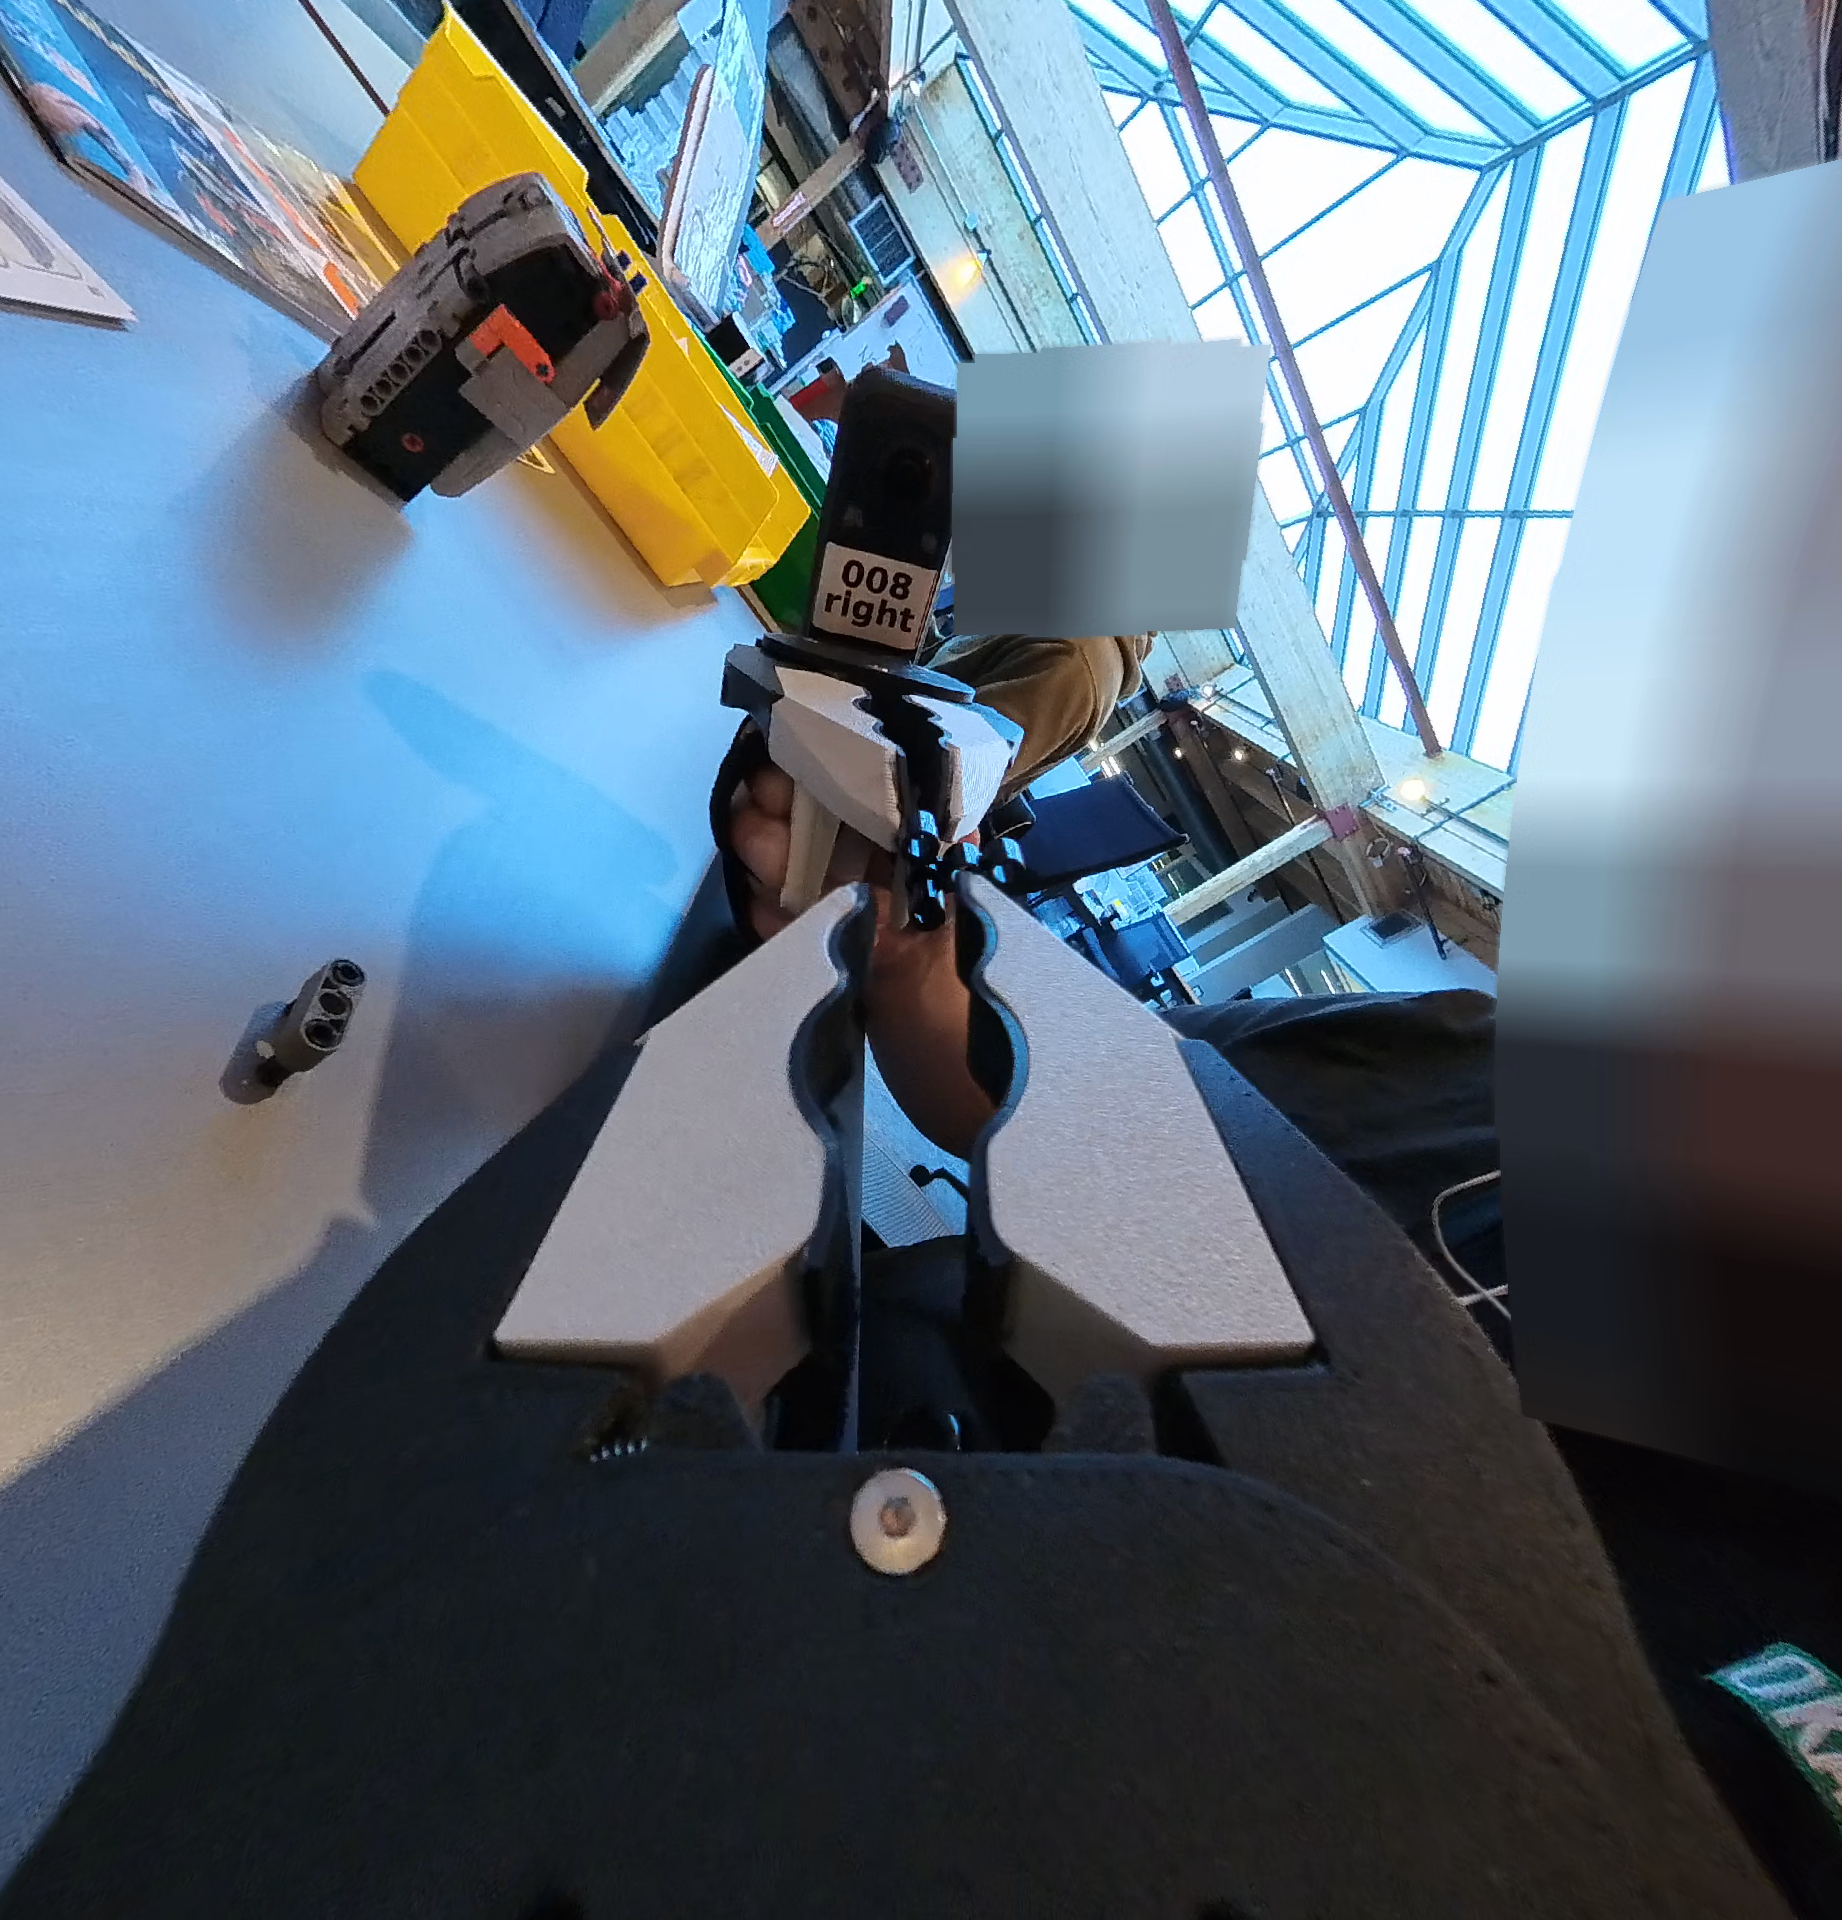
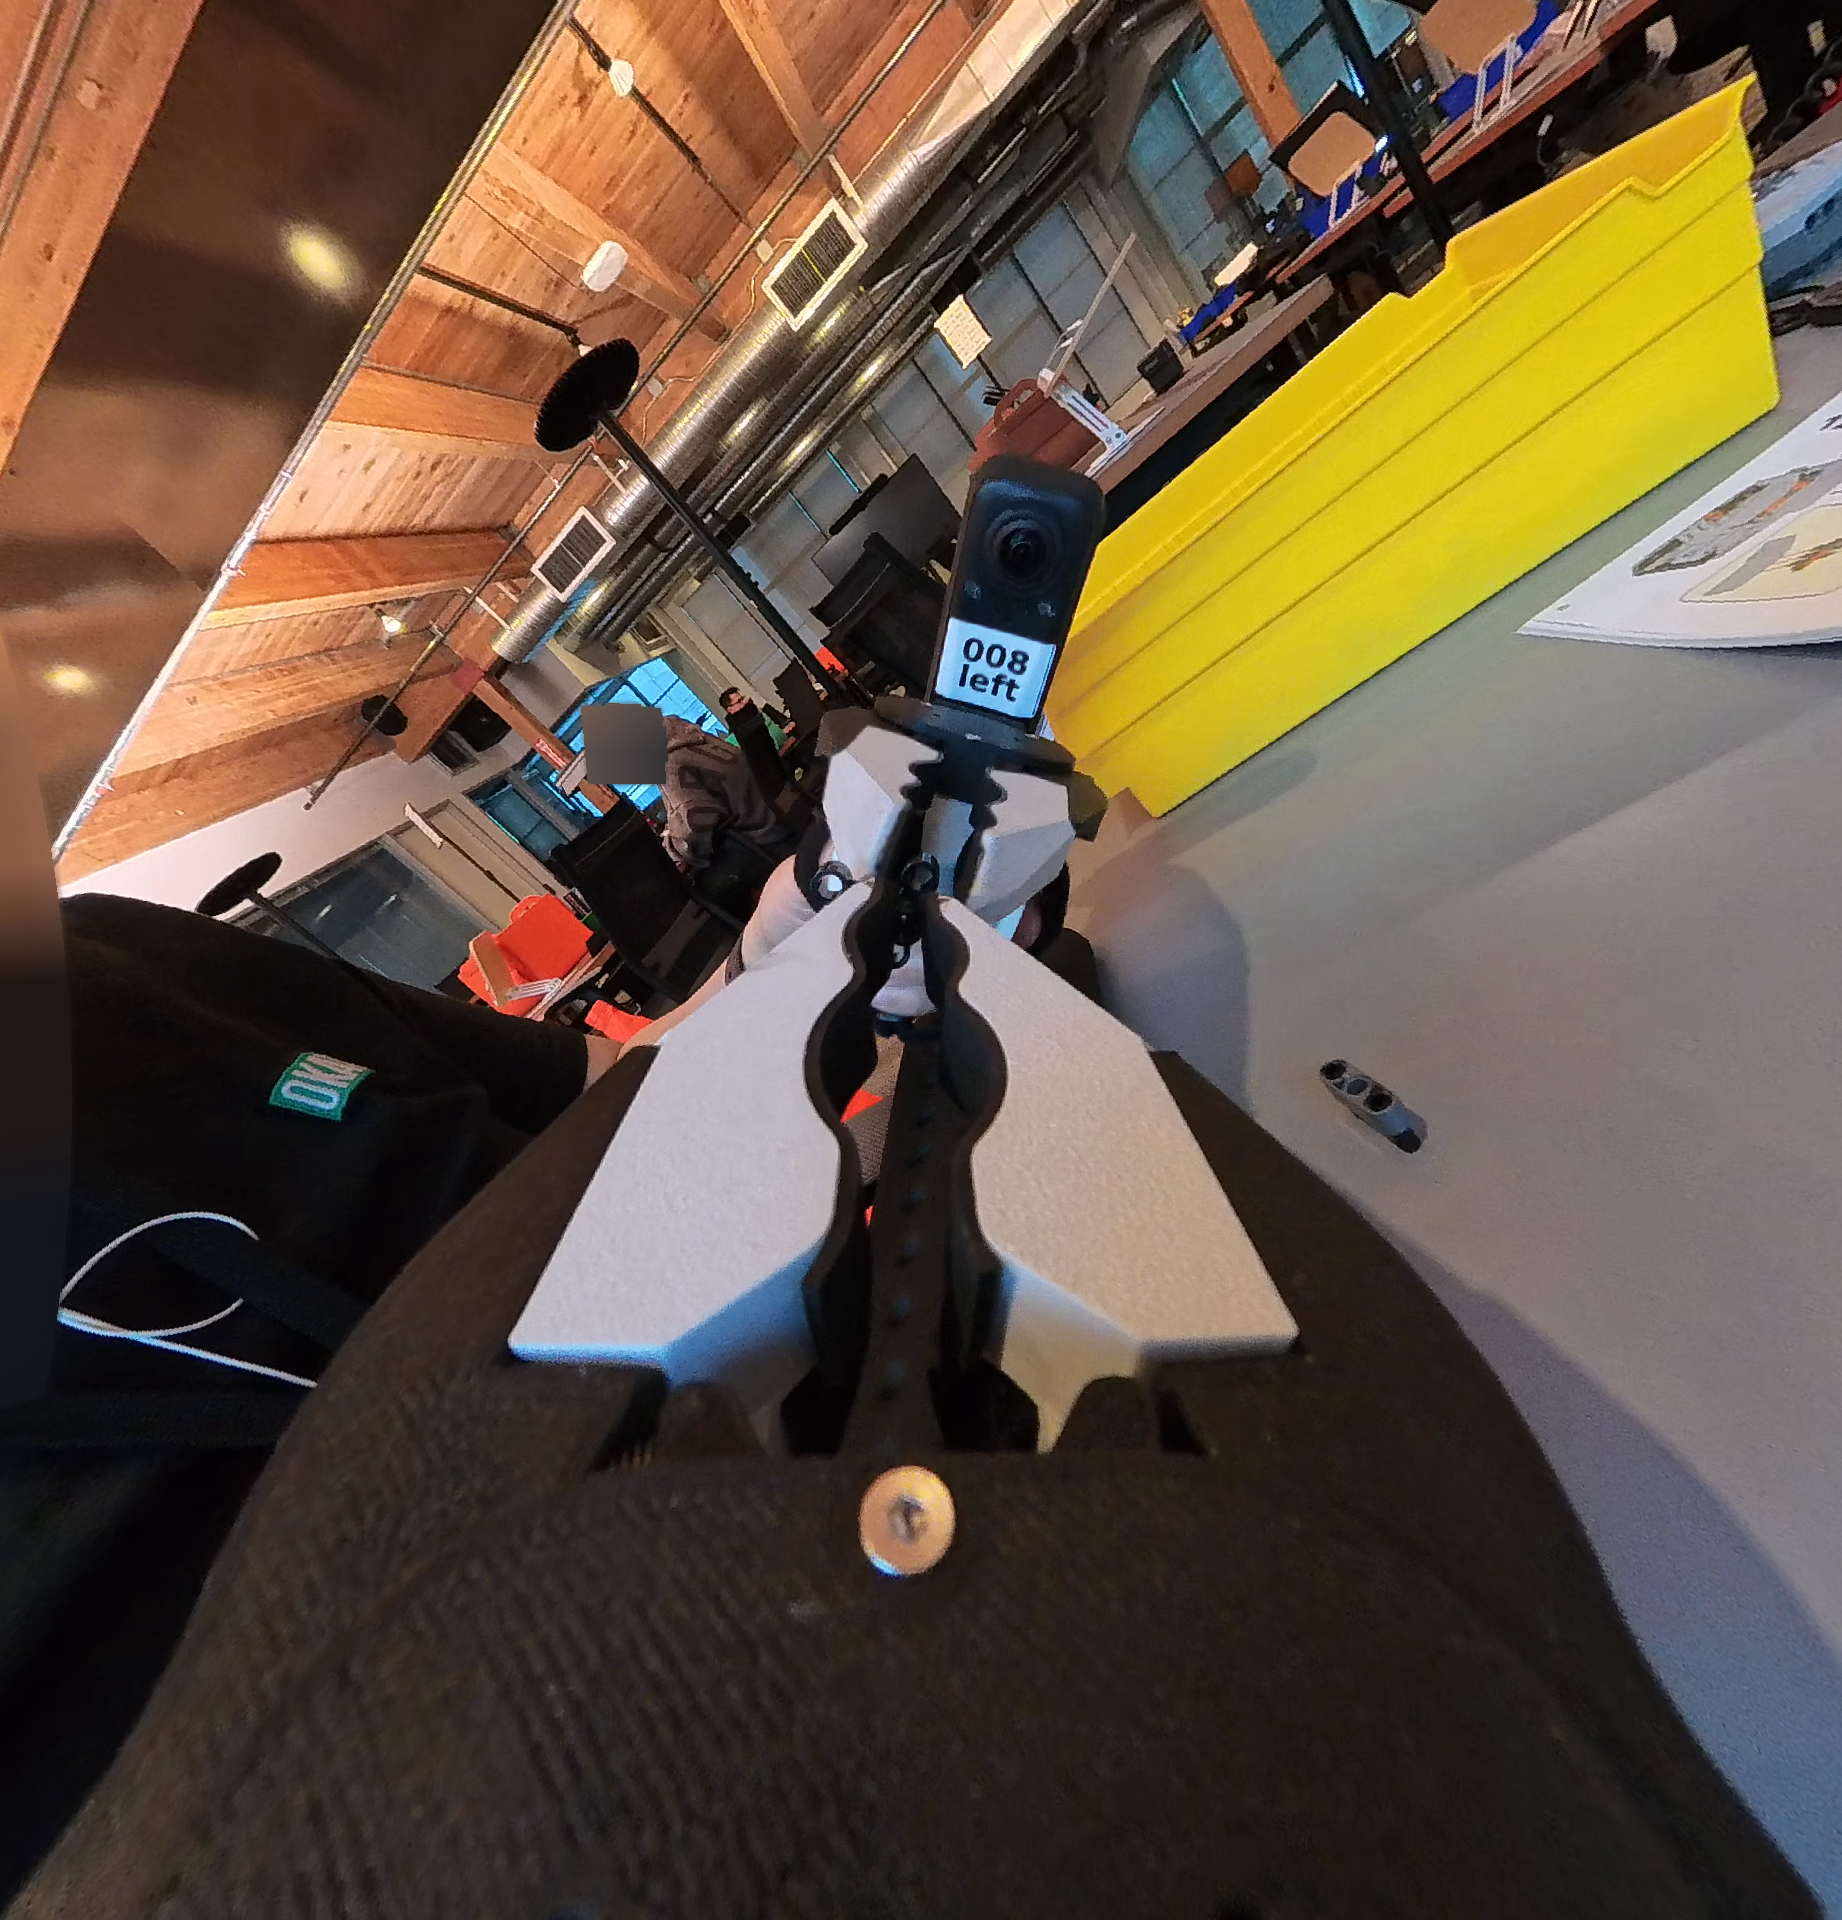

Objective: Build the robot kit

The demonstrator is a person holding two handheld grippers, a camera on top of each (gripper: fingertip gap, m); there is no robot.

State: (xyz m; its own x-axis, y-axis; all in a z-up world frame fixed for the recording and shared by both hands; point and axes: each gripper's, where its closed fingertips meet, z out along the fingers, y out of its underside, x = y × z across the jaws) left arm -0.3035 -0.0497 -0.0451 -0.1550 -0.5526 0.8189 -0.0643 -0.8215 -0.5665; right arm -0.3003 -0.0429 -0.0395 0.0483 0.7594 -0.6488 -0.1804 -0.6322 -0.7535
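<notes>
Black beam: slim matte plastic strip with a row of round holes, clamped between right gripper and left gripper, meeting tip to tip beside smooth grey table.

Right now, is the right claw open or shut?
Shut. In the right wrist view, the right claw has its fingers pressed against both sides of a long black holed beam running between them.
</notes>
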